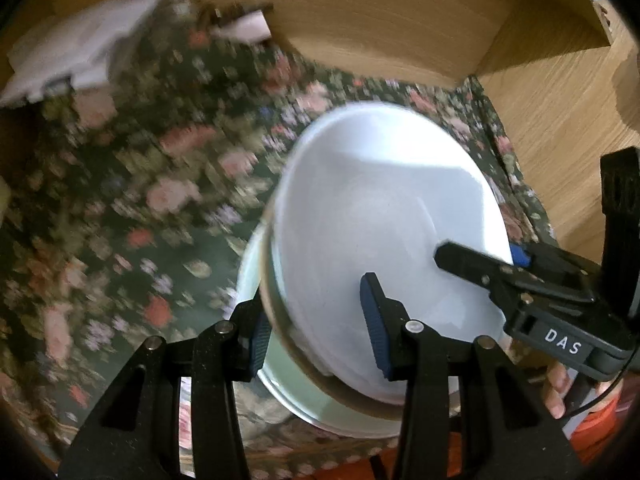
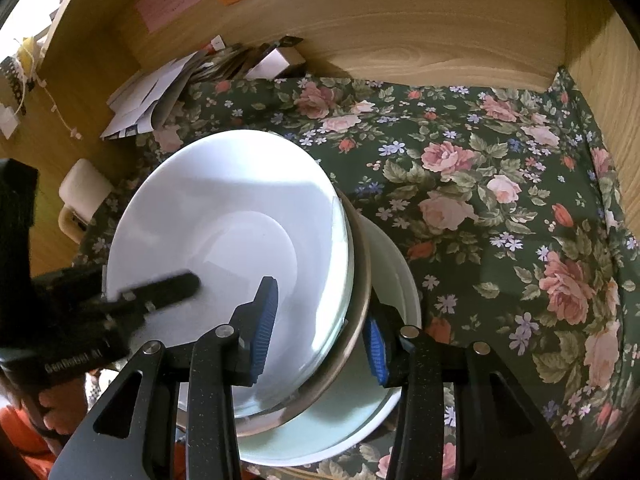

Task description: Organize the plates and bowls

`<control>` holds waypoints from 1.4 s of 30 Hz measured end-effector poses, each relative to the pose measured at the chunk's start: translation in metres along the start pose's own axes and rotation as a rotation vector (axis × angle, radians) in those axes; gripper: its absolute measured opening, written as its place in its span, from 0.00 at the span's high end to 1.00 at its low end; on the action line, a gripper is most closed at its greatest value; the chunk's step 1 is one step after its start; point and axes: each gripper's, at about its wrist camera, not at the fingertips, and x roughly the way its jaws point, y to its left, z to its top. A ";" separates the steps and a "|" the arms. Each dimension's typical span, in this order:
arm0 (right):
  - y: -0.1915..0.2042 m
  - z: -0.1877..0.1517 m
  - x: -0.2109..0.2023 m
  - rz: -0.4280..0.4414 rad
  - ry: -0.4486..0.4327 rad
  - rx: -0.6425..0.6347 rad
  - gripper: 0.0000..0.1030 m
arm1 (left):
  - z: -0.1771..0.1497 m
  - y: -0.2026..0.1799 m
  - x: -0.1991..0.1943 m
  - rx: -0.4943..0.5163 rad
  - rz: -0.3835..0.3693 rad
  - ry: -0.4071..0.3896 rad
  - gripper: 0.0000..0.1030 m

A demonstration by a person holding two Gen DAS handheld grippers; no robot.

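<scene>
Both tongs, left [image 1: 320, 340] and right [image 2: 320, 336], gripped the stacked bowls [image 2: 224, 248] at lower centre, hovering tilted above the floral cloth [image 2: 500, 200]; setting down remained.

White glossy ceramic bowl [image 2: 224, 216]: smooth, glazed. Brown-rimmed dish [image 2: 360, 280] beneath: satin sheen, material n/k. Pale green glossy plate [image 2: 344, 424]: smooth. Dark green floral cloth [image 2: 500, 200]: matt woven. Light wood-grain panel [image 2: 400, 20]: smooth, low sheen. Blue ribbed gripper pads [image 2: 266, 324]: rubbery, matt.

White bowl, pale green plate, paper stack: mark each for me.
white bowl [image 2: 240, 216]: right wrist view, inner wall.
pale green plate [image 2: 340, 420]: right wrist view, bare near rim.
paper stack [image 2: 148, 96]: right wrist view, top sheet.
</scene>
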 end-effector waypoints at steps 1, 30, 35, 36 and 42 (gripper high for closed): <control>0.000 0.000 -0.002 0.002 -0.006 -0.004 0.60 | 0.001 0.001 -0.004 0.004 0.015 -0.016 0.59; 0.065 -0.024 -0.177 -0.032 -0.616 -0.195 0.06 | -0.029 -0.044 -0.181 0.069 0.091 -0.664 0.24; 0.071 -0.035 -0.185 -0.044 -0.661 -0.218 0.00 | -0.042 -0.049 -0.188 0.075 0.102 -0.707 0.19; 0.071 -0.036 -0.185 -0.039 -0.659 -0.217 0.00 | -0.043 -0.051 -0.189 0.077 0.102 -0.712 0.19; 0.070 -0.042 -0.187 -0.027 -0.653 -0.206 0.00 | -0.056 -0.055 -0.195 0.081 0.103 -0.761 0.12</control>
